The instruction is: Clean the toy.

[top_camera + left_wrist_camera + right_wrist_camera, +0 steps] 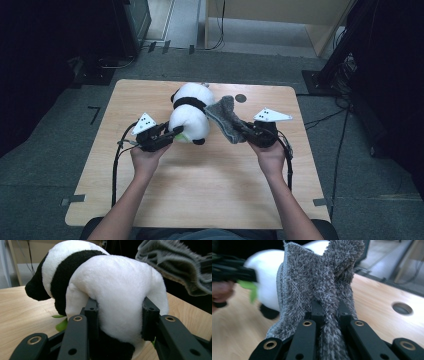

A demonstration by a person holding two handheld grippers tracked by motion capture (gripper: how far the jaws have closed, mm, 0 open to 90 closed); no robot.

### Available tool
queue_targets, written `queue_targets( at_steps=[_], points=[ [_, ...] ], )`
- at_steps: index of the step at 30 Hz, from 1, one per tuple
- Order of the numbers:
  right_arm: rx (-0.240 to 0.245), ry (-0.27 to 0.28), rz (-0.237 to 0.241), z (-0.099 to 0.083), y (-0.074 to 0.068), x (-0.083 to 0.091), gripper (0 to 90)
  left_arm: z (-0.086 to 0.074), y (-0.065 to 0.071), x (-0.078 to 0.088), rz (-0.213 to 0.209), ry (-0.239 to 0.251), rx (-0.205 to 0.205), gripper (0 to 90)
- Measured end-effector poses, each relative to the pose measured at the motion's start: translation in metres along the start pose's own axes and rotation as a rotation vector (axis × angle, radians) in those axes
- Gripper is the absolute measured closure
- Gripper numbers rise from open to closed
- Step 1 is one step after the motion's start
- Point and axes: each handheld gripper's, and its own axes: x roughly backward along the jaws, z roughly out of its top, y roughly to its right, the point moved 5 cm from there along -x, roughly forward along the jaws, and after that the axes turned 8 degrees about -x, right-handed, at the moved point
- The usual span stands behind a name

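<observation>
Currently, work in hand: wiping or covering a plush panda with a grey cloth, judging from what each gripper holds.

Left gripper [172, 134]: jaws pressed into the rear end of the panda [192, 117]; in the left gripper view the white plush bulges between the two black jaws, so the grip looks firm.

Right gripper [243, 129]: jaws pressed together on a fold of the cloth [224, 119]; in the right gripper view the grey pile is pinched between the jaws and fans out above them.

Panda, position: lying on the table [150, 200] near its far middle, head pointing away from the person, rear toward the left gripper. A scrap of green shows under its body.

Cloth, position: lifted off the table, hanging from the right gripper just beside the panda's right flank. From the high view its upper edge appears to touch or nearly touch the plush; contact cannot be confirmed.

Done so far: both things are picked up and secured, and the cloth is brought alongside the toy.

Left to do: lay or rub the cloth over the panda's body; no part of the toy looks covered yet.

Other features: a round hole [241, 98] in the tabletop lies beyond the cloth, apart from both things.
</observation>
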Motion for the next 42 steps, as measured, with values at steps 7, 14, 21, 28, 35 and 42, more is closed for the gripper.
queue_targets(
  at_steps=[7,14,21,28,35,42],
  points=[
    [0.055,-0.005,0.081,0.005,-0.035,-0.011,82.4,-0.003,0.005,-0.005,-0.006,-0.020,0.007,59.9],
    [0.111,-0.045,0.135,-0.006,-0.067,-0.033,82.2,-0.002,0.010,-0.007,-0.022,-0.024,0.038,59.9],
    [0.157,-0.097,0.148,-0.022,-0.080,-0.046,82.5,-0.003,0.013,-0.008,-0.026,-0.037,0.054,59.9],
    [0.177,-0.153,0.175,-0.038,-0.087,-0.057,82.6,-0.002,0.014,-0.008,-0.022,-0.037,0.063,59.9],
    [0.176,-0.192,0.186,-0.050,-0.086,-0.066,82.6,-0.001,0.010,-0.007,-0.018,-0.029,0.082,59.8],
    [0.185,-0.257,0.165,-0.069,-0.082,-0.080,82.5,0.005,0.009,-0.002,-0.043,0.017,0.114,59.8]
  ],
)
